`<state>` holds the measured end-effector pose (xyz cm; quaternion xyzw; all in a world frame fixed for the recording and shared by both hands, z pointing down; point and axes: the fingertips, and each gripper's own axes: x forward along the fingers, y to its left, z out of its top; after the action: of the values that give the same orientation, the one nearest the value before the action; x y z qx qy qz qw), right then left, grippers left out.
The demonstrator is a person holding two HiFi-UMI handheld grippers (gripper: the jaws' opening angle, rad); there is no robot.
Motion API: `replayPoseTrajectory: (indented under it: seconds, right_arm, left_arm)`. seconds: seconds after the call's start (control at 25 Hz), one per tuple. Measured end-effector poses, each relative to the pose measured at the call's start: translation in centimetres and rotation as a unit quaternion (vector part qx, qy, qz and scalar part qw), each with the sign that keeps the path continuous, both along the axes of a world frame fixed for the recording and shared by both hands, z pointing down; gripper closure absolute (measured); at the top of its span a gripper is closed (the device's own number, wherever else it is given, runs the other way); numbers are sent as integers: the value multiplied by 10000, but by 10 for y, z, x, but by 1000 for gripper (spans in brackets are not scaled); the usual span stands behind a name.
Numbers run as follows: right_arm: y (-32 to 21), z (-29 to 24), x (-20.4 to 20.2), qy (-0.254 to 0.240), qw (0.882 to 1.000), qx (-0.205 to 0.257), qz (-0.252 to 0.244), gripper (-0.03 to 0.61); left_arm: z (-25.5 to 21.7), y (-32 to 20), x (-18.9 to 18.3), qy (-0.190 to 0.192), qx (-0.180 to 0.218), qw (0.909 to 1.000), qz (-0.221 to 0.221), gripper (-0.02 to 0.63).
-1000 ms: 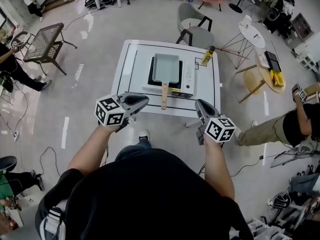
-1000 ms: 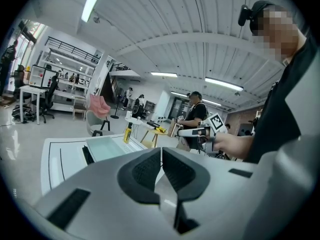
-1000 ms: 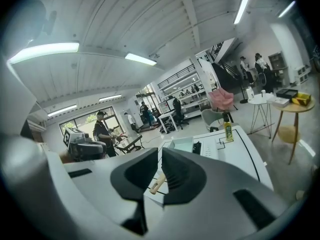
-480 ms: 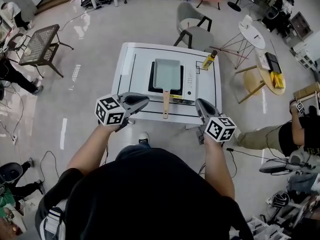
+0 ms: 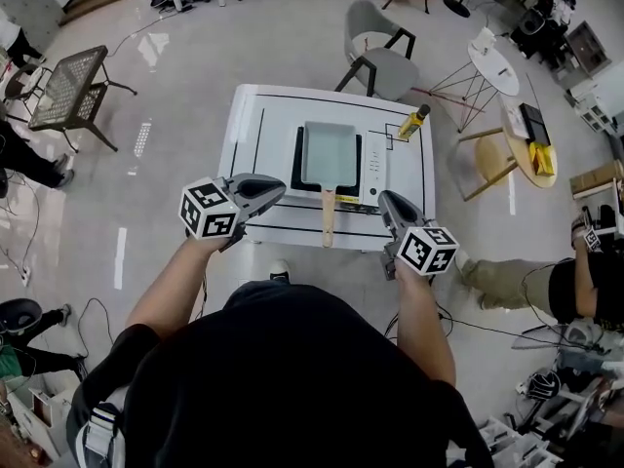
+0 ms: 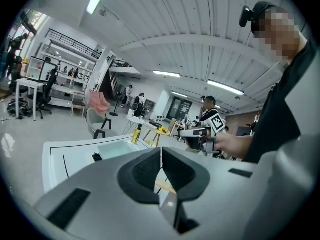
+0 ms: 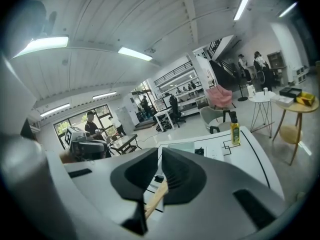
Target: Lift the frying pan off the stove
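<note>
White table point(image 5: 255, 135), marked with thin black lines, carries all task items. Stove point(image 5: 371, 160) stands at the table's centre, its black cooktop to the left and a white control strip along its right side; the print on that strip is too small to read. Pan point(image 5: 329, 151), rectangular and pale grey-green, sits flat on the cooktop. Its wooden handle point(image 5: 328, 217) runs straight towards the near edge, and in the head view its end shows about level with that edge. Bottle point(image 5: 412, 122), yellow with a dark cap, stands upright near the right edge towards the far right corner, apart from the stove, on a small black-outlined square; its label cannot be read. Left gripper point(image 5: 280, 185) is held at the near edge to the left of the handle, clear of it, jaws clenched together with nothing between them. Right gripper point(image 5: 384, 201) is at the near edge to the right of the handle, also clear of it, jaws likewise pressed together and empty; its own view shows the handle beyond and below the jaws. Each gripper bears a cube of black-and-white square patterns, without lettering. Beyond the far edge stands a grey chair point(image 5: 380, 47). To the right of the table, on the floor, are a round white side table point(image 5: 492, 61) and a round wooden table point(image 5: 526, 142). A dark mesh table point(image 5: 68, 86) stands well off to the left. Cables point(image 5: 487, 330) trail across the floor at the right.
</note>
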<state>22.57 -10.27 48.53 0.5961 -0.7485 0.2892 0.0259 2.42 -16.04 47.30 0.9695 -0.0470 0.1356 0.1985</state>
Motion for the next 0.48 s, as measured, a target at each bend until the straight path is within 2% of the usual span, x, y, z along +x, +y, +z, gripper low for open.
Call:
replayPoseTrajectory:
  seconds: [0.48]
  right_arm:
    - [-34, 6, -4, -11, 9998, -135, 137, 552]
  left_arm:
    - [4, -37, 4, -32, -63, 9997, 250, 597]
